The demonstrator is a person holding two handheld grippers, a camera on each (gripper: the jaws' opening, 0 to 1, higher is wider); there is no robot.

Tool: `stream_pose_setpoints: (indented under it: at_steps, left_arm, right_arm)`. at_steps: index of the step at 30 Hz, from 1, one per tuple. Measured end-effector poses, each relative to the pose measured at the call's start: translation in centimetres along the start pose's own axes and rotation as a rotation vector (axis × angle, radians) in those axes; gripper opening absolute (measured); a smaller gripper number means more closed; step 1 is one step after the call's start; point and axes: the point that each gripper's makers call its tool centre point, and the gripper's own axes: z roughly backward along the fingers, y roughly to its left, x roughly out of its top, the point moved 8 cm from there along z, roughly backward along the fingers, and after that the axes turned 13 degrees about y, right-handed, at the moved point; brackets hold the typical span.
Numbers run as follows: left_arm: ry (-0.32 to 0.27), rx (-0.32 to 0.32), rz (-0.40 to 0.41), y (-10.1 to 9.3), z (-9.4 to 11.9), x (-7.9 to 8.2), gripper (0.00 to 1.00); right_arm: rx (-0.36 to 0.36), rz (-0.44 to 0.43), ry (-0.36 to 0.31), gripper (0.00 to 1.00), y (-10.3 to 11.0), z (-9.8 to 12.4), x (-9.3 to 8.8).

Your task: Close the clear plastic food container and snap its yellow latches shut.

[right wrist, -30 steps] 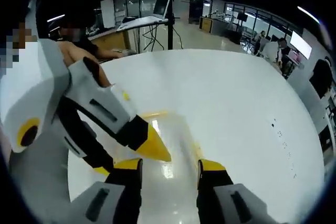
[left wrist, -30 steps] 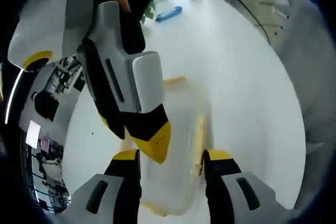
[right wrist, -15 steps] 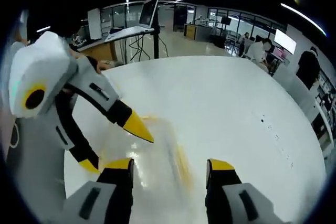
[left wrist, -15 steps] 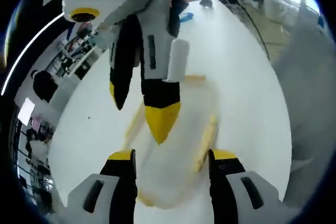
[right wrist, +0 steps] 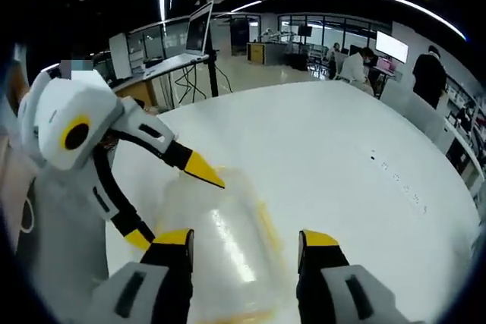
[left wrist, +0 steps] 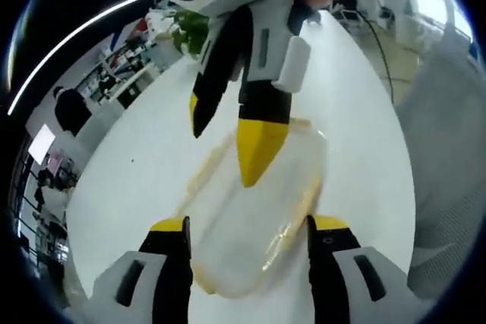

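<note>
Both grippers are held with jaws wide apart over the clear container, nothing gripped.

The left gripper (left wrist: 247,227) and right gripper (right wrist: 244,239) are faced across the container (left wrist: 254,221), which is laid on the white table (right wrist: 342,157), its long axis running between them; the yellow latches (left wrist: 298,210) are seen along its long sides.

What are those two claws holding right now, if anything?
Nothing. Both the left claw and right claw are open above the clear container, not gripping it.

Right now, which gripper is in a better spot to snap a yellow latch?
Probably the right gripper: its tip hangs over the container, close to the yellow latch. The left gripper points at the far end.
</note>
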Motion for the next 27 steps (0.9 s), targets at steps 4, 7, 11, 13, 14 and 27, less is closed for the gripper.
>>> stream_pose_setpoints:
  at_steps: [4, 7, 11, 13, 14, 27]
  left_arm:
    - [0.007, 0.023, -0.007, 0.0, 0.3, -0.2, 0.61]
    - [-0.021, 0.012, 0.048, 0.3, 1.0, -0.3, 0.61]
    - [-0.048, -0.007, 0.141, 0.9, 1.7, -0.9, 0.62]
    - [-0.054, -0.01, 0.164, 1.2, 1.9, -1.1, 0.63]
    - [-0.053, -0.009, 0.171, 1.4, 2.0, -1.4, 0.63]
    - [-0.114, -0.076, 0.264, 2.1, 1.7, -2.0, 0.63]
  right_arm:
    - [-0.008, -0.034, -0.022, 0.54, 0.4, 0.4, -0.4]
    - [-0.014, -0.067, -0.038, 0.53, 0.7, 0.9, -1.0]
    - [-0.013, -0.098, -0.056, 0.53, 1.2, 1.4, -1.9]
    - [-0.014, -0.109, -0.057, 0.53, 1.5, 1.6, -2.4]
    - [-0.016, -0.114, -0.058, 0.53, 1.7, 1.8, -2.7]
    - [-0.07, -0.163, -0.096, 0.55, 2.4, 2.8, -4.9]
